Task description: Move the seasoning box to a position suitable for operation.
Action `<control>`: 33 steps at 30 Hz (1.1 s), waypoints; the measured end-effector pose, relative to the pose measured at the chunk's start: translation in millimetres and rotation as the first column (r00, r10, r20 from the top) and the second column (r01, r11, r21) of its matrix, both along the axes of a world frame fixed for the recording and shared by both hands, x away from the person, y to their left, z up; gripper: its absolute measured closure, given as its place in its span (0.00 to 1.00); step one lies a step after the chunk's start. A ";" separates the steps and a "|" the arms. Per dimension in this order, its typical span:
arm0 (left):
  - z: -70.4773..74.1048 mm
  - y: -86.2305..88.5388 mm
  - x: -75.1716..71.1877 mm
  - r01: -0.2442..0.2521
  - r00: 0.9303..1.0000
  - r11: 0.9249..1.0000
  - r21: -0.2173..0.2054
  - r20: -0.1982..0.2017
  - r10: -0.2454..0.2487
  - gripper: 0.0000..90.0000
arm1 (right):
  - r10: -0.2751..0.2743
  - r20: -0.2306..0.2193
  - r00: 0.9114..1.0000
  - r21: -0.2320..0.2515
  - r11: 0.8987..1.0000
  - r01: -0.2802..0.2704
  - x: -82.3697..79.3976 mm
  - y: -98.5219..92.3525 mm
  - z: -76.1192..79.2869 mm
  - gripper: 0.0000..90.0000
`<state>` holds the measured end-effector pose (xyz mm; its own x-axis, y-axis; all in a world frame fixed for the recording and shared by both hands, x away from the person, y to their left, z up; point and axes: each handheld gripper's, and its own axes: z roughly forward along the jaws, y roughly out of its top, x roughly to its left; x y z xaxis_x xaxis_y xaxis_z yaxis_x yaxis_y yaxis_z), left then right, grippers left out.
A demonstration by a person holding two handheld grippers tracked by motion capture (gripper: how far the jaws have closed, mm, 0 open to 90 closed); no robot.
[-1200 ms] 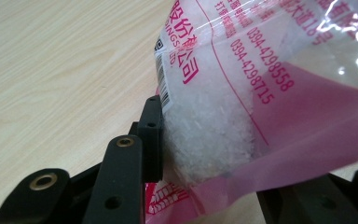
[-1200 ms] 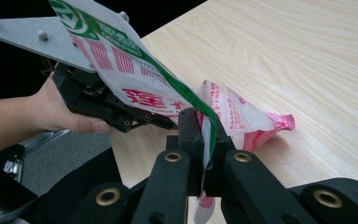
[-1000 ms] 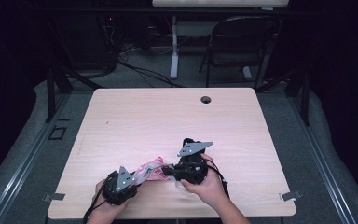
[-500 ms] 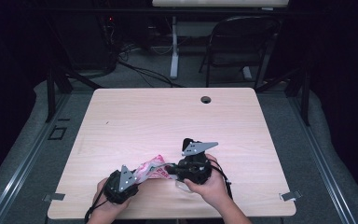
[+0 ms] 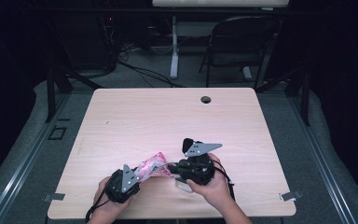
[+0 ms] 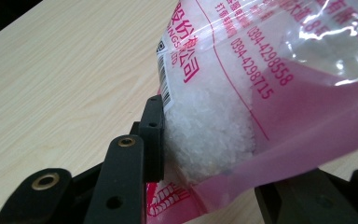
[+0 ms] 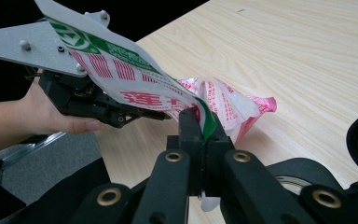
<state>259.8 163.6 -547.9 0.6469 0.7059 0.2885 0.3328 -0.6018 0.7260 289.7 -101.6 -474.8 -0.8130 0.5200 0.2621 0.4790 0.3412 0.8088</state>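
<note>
A pink and clear plastic bag (image 5: 153, 165) of white granules with red print lies near the table's front edge, stretched between both grippers. My left gripper (image 5: 137, 176) is shut on its lower end; in the left gripper view the bag (image 6: 242, 93) bulges between the jaws of that gripper (image 6: 205, 179). My right gripper (image 5: 172, 169) is shut on the bag's other edge. The right gripper view shows that gripper (image 7: 204, 126) pinching a white, green and red printed flap of the bag (image 7: 223, 102), with the left gripper (image 7: 98, 100) and its hand beyond.
The wooden table (image 5: 168, 121) has a round cable hole (image 5: 206, 99) near its far edge. Behind the table a black chair (image 5: 242, 42) stands on a grey floor with cables.
My right gripper has shifted slightly right and toward the near edge, keeping its hold on the bag. The left gripper has stayed about where it was.
</note>
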 end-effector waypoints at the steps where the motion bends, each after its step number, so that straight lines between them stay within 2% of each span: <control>1: 0.3 0.0 -0.3 -0.001 1.000 1.000 0.001 -0.004 0.001 0.72 | 0.004 -0.001 1.000 0.001 1.000 -0.004 0.3 -0.5 0.1 1.00; 26: 7.6 -5.3 0.8 -0.008 0.999 0.999 0.046 0.035 0.007 0.72 | -0.010 -0.001 1.000 0.013 1.000 0.010 3.0 -5.6 1.9 1.00; 33: 13.2 -10.7 3.9 -0.013 0.997 0.997 0.070 0.072 0.008 0.72 | -0.028 -0.006 1.000 0.028 0.999 0.028 4.9 -11.0 4.2 1.00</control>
